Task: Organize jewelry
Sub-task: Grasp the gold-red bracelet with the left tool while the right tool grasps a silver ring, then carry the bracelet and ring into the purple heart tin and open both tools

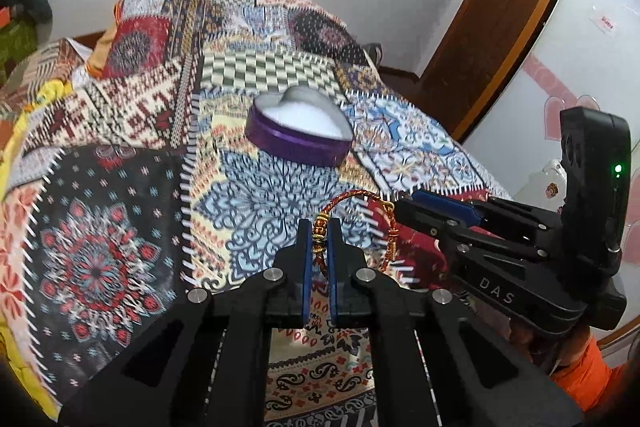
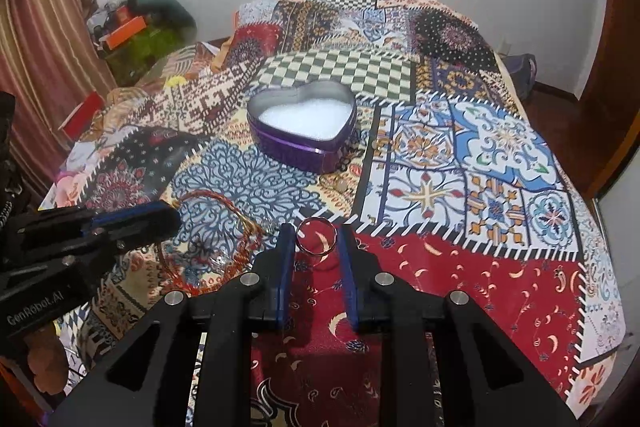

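My left gripper (image 1: 319,227) is shut on a red braided bracelet (image 1: 352,197) with gold beads, held above the bed; the bracelet loops to the right toward my right gripper (image 1: 404,205). In the right wrist view my right gripper (image 2: 316,233) is shut on a silver ring (image 2: 316,235) held between its tips. The left gripper (image 2: 160,217) and the bracelet (image 2: 224,211) show at the left there. An open purple heart-shaped box (image 1: 298,143) with white lining sits on the patchwork bedspread ahead; it also shows in the right wrist view (image 2: 304,151).
A patchwork bedspread (image 2: 500,163) covers the bed. A small pale item (image 2: 342,183) lies just in front of the box. Clutter and a striped curtain (image 2: 36,39) stand at the left; a wooden door (image 1: 492,23) is at the right.
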Demonstrator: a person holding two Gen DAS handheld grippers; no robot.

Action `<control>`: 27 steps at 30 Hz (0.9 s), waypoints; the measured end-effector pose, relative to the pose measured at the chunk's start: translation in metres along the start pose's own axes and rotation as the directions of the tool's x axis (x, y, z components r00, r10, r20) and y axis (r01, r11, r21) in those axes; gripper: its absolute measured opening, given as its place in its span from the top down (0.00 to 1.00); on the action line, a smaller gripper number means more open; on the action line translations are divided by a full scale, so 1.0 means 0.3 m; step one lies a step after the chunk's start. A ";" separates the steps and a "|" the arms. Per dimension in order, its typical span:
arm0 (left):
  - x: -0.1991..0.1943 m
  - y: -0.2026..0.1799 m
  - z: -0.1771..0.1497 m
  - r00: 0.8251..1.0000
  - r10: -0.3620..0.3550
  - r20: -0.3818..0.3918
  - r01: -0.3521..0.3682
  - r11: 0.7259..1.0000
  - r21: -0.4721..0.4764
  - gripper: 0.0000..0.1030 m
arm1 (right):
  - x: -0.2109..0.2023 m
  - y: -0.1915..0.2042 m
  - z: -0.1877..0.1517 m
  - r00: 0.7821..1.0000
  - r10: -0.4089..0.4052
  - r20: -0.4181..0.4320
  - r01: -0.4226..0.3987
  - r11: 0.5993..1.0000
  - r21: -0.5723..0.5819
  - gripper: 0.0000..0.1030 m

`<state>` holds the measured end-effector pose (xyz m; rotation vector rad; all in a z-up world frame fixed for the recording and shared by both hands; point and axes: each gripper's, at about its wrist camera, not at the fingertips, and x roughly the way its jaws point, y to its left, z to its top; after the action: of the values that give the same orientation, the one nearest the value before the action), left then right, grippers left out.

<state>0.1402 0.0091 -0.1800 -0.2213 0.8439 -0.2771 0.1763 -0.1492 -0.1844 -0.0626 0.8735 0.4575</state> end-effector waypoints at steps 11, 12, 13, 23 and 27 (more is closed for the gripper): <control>-0.116 -0.028 0.064 0.994 0.021 0.109 -0.023 1.000 0.020 0.95 | -0.094 0.015 0.032 0.996 -0.008 0.084 0.008 1.000 -0.002 0.81; -0.124 -0.031 0.073 0.993 0.022 0.120 -0.025 0.999 0.022 0.95 | -0.104 0.015 0.039 0.995 -0.008 0.096 0.009 1.000 -0.001 0.81; -0.128 -0.031 0.078 0.992 0.024 0.127 -0.027 0.999 0.023 0.95 | -0.109 0.014 0.042 0.995 -0.009 0.101 0.009 1.000 0.000 0.81; -0.176 -0.041 0.164 0.975 0.032 0.222 -0.040 0.999 0.034 0.95 | -0.147 -0.016 0.103 0.985 -0.017 0.173 0.014 1.000 0.017 0.81; -0.169 -0.039 0.198 0.969 0.029 0.244 -0.040 0.998 0.038 0.95 | -0.140 -0.026 0.122 0.982 -0.020 0.187 0.016 1.000 0.025 0.81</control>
<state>0.1514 0.0196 -0.1026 -0.1956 0.5977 -0.2297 0.1828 -0.1627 -0.1303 -0.0053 0.6921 0.4289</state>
